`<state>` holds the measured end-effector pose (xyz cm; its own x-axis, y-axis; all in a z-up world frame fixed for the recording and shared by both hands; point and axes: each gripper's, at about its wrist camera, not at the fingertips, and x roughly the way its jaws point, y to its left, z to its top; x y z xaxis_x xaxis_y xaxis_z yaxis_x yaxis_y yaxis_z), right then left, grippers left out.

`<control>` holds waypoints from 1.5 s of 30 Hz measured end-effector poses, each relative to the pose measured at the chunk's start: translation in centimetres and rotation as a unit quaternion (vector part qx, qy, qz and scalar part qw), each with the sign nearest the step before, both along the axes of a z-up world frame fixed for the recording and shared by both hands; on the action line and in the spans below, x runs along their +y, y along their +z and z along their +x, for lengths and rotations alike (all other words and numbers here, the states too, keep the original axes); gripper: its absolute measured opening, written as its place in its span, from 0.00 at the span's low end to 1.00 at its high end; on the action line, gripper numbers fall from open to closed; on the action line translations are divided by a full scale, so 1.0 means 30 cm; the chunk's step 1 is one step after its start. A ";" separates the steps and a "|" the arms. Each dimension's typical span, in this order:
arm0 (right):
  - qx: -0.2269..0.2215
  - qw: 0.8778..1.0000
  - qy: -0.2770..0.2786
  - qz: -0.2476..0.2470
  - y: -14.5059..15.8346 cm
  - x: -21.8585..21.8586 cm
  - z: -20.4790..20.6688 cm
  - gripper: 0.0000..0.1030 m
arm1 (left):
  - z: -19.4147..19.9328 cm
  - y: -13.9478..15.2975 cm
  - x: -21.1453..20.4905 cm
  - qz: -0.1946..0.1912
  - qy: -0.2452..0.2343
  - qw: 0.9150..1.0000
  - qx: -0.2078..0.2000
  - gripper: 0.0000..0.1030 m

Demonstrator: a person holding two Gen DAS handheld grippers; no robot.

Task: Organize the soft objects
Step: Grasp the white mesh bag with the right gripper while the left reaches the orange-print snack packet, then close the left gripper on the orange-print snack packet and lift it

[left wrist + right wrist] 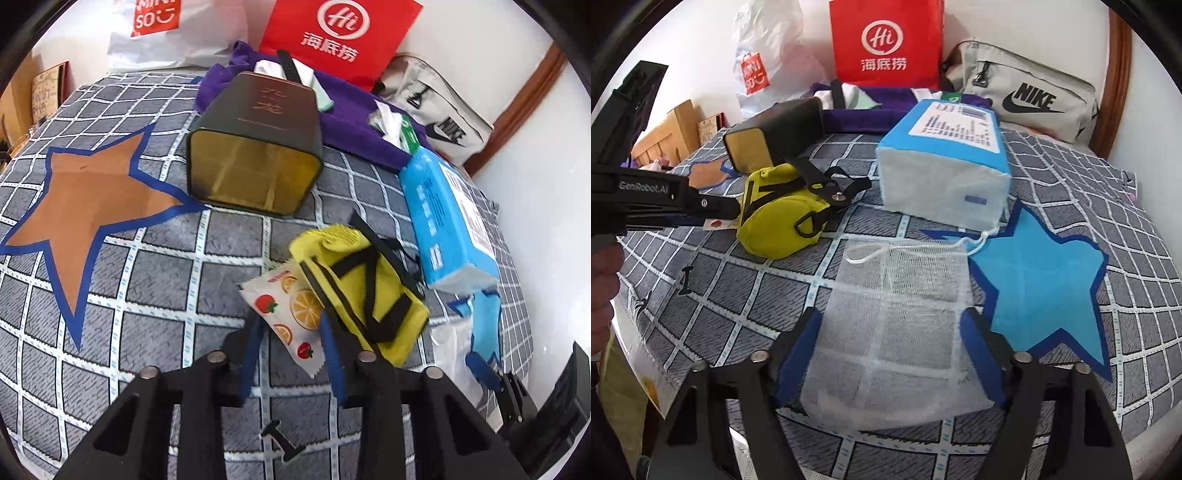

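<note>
In the left wrist view, the left gripper (290, 345) has its blue fingers (248, 363) closed on a fruit-printed sachet (291, 314), which lies on the grey checked bedsheet (147, 332) with its far edge tucked against a yellow pouch (364, 291) with black straps. Beyond them a dark tin box (255, 147) lies on its side, open mouth toward the camera, beside a brown star (88, 210) with a blue border. A blue tissue pack (447, 221) sits to the right, and a purple towel (351, 125) lies behind the tin. In the right wrist view, the right gripper (890, 354) has its fingers (798, 350) spread wide on either side of a white mesh drawstring bag (897, 325), not pinching it; the bag lies flat on the sheet, just beside a blue star (1041, 280). The tissue pack (945, 162) stands behind the bag, the yellow pouch (783, 218) to its left.
</note>
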<state>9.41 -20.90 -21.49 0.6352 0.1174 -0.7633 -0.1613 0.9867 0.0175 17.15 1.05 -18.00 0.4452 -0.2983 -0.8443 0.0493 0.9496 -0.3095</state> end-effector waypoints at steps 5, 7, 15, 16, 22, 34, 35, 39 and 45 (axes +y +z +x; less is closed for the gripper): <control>-0.009 1.000 -0.005 -0.005 0.007 -0.005 0.008 0.44 | 0.007 -0.009 0.022 -0.034 0.000 0.999 0.008 0.09; -0.009 1.000 -0.006 -0.006 0.011 -0.008 0.012 0.32 | -0.006 -0.001 0.029 -0.025 0.000 1.000 0.004 0.08; 0.008 0.999 -0.020 0.037 0.021 -0.082 0.020 0.09 | -0.079 0.036 0.179 0.010 0.038 0.999 0.010 0.07; 0.010 0.999 -0.022 0.046 0.021 -0.092 0.020 0.08 | -0.082 0.032 0.198 0.016 0.042 0.999 0.013 0.07; 0.013 0.998 -0.025 0.055 0.020 -0.105 0.013 0.07 | -0.091 0.012 0.239 0.031 0.058 0.998 0.020 0.32; 0.021 0.998 -0.023 0.060 0.021 -0.113 0.005 0.07 | -0.040 -0.002 0.083 0.132 0.067 0.989 -0.011 0.62; 0.022 0.998 -0.022 0.059 0.022 -0.113 0.006 0.07 | -0.037 -0.003 0.073 0.148 0.068 0.986 -0.015 0.57; 0.024 0.997 -0.024 0.070 0.027 -0.121 0.010 0.06 | -0.034 0.003 0.053 0.156 0.056 0.986 -0.025 0.37; 0.020 0.996 -0.020 0.079 0.060 -0.134 0.015 0.05 | -0.022 0.026 0.088 0.113 0.057 0.992 -0.009 0.22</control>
